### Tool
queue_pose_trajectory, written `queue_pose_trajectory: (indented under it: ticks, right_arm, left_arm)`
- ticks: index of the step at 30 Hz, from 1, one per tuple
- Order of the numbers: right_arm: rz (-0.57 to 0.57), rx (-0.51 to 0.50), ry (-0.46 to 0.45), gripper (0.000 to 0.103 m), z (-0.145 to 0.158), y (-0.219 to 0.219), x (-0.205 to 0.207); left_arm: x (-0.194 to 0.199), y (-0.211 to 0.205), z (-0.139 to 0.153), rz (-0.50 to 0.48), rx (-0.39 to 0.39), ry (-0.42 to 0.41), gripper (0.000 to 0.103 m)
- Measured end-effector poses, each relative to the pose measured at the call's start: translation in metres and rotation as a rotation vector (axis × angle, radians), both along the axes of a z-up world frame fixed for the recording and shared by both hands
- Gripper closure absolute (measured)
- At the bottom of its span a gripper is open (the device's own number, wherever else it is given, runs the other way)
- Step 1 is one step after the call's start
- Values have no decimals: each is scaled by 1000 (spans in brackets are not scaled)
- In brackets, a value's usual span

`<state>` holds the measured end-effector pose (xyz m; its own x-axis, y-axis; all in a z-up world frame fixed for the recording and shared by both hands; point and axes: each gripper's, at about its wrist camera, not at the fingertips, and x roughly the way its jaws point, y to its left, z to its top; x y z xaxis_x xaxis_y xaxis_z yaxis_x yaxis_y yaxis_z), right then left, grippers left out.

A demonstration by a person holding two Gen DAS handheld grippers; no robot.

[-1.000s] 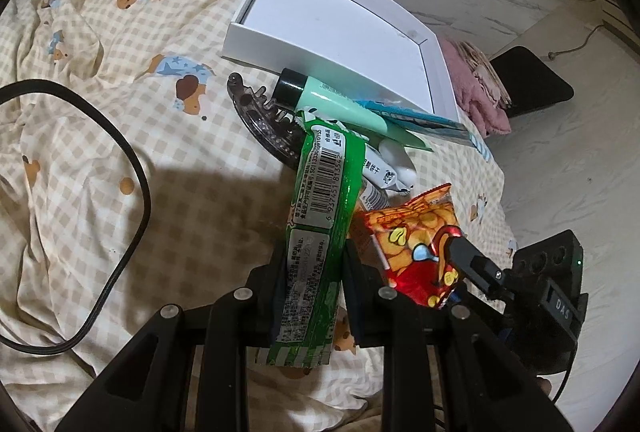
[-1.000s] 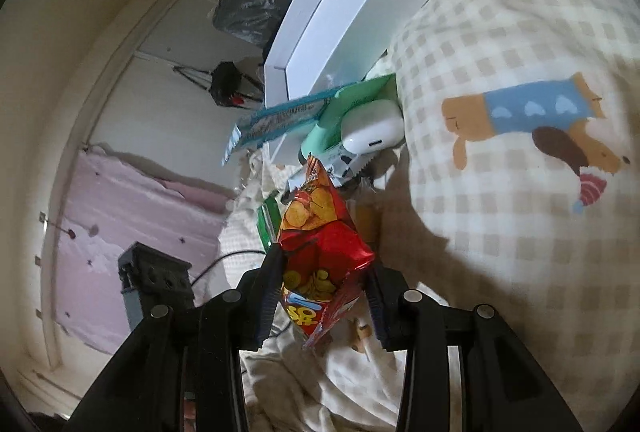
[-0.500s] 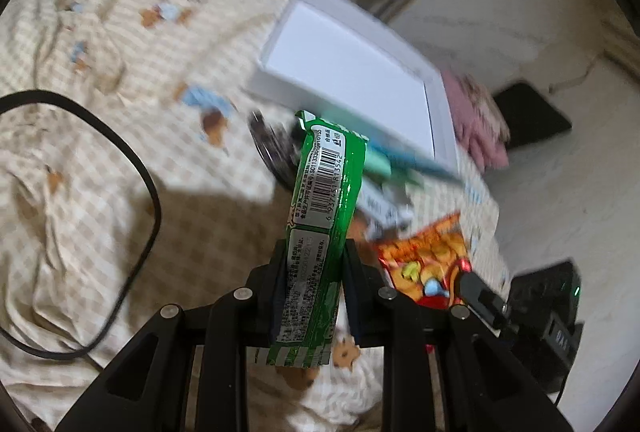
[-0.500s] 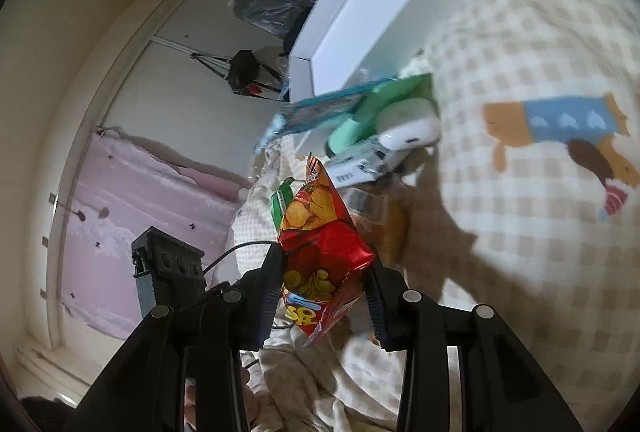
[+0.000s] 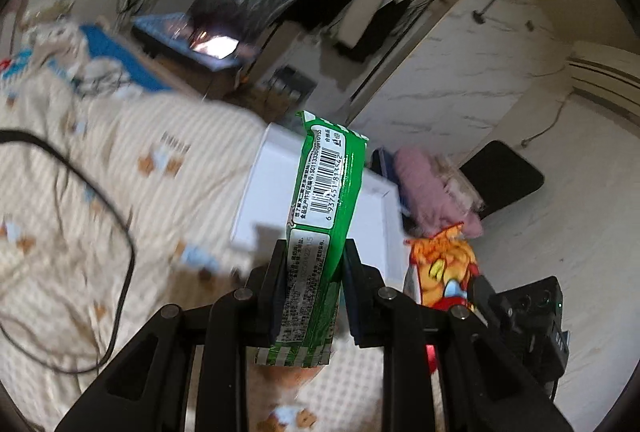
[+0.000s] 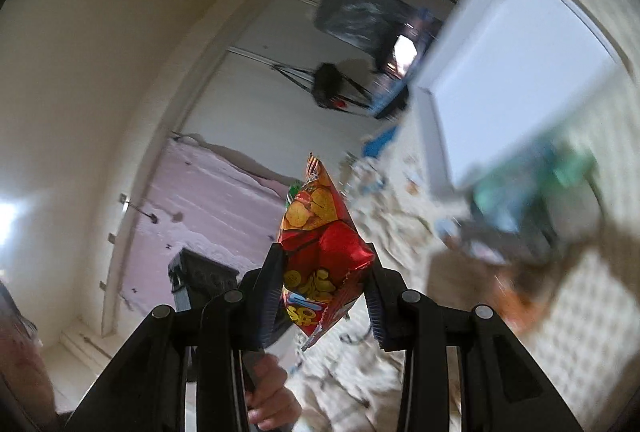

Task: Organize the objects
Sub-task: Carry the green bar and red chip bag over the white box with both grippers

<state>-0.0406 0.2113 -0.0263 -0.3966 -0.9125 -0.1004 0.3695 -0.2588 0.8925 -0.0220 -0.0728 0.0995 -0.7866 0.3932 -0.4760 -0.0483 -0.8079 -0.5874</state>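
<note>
My left gripper (image 5: 314,268) is shut on a green snack packet (image 5: 326,192) with a barcode and holds it upright in the air, in front of the white box (image 5: 272,184) on the bed. My right gripper (image 6: 326,280) is shut on a red chip bag (image 6: 320,236), also lifted; the bag also shows in the left wrist view (image 5: 444,268). The white box also shows in the right wrist view (image 6: 516,68), upper right, with a blurred pile of small items (image 6: 516,216) below it.
The checked puppy bedspread (image 5: 100,212) carries a black cable (image 5: 116,232) at the left. A pink cloth (image 5: 432,192) and a dark chair (image 5: 500,176) lie beyond the bed. A black camera unit (image 5: 540,316) sits at the lower right.
Both grippers have lifted and tilted upward with their packets; the views now show the room beyond the bed. The pile of items has dropped out of the left wrist view.
</note>
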Motion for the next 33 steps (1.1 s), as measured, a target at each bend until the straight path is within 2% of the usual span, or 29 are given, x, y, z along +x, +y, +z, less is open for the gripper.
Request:
queue_pose_trajectory:
  ticks: [2,5,9,12,14,18,20,23,28,33]
  right_arm:
    - [-26,4,40,64,18,1,-7]
    - [-116,44,90,64,39,11,-17]
    - [-295,182,145,64,53,21,-25]
    - [-419,297,162,64,40,23,-30]
    - [-452,327,144,64,26,29,-38]
    - [-481,350,120,64,-5,38,-45]
    - [-473,363,112,64,-14,33,-55]
    - [-496,410,103,64,-23,38,-56]
    - [-532,512,100,64,-38,35,-59]
    - [-576,541,125,65,-42,37,-57]
  left_arm:
    - [-14,1,16,18,-39,2,76]
    - [-39,4,29,-3,-47,34,76]
    - [-78,20,15,-111,-82,46,76]
    - [-109,27,-17,-142,-43,-13,76]
    - [-124,28,-39,-138,-18,-66,76]
    - [-135,34,-70,-122,-86,-91,76]
    - [-141,36,-83,-128,-91,-119,76]
    - [-149,37,-93,-126,-106,-132,76]
    - [-151,47,-103,-101,-164,-95,76]
    - [-173,48,-109,-106,-186,-108,76]
